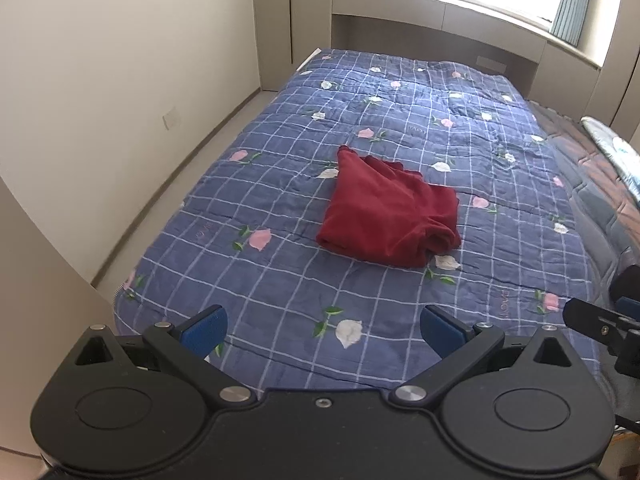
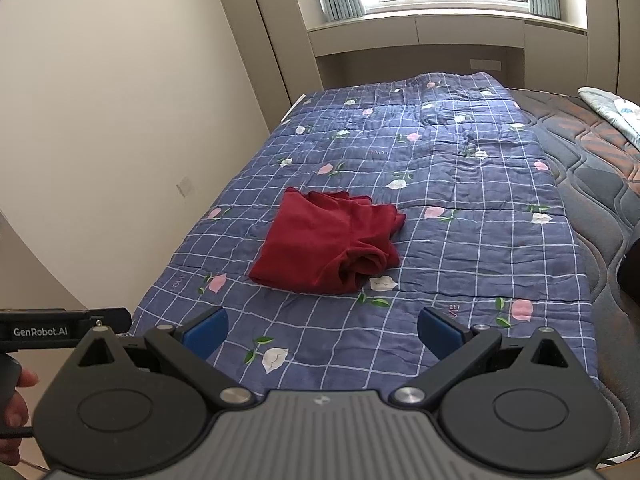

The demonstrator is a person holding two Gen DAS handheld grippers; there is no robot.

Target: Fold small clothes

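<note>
Red garment point(image 1: 390, 216) lies folded on the quilt point(image 1: 280, 280); left gripper point(image 1: 324, 330) and right gripper point(image 2: 322, 330) gape wide, empty — a careless regrasp could undo the loose rolled edge.

The red garment point(image 1: 390, 216) lies folded on the quilt point(image 1: 280, 264), so its inner layers and its kind cannot be told. The light bedding point(image 2: 612, 114) at the bed's far right corner is cut by the picture's edge. The hand point(image 2: 14, 404) is cut off at the left edge. Small lettering on the quilt is unreadable.
</note>
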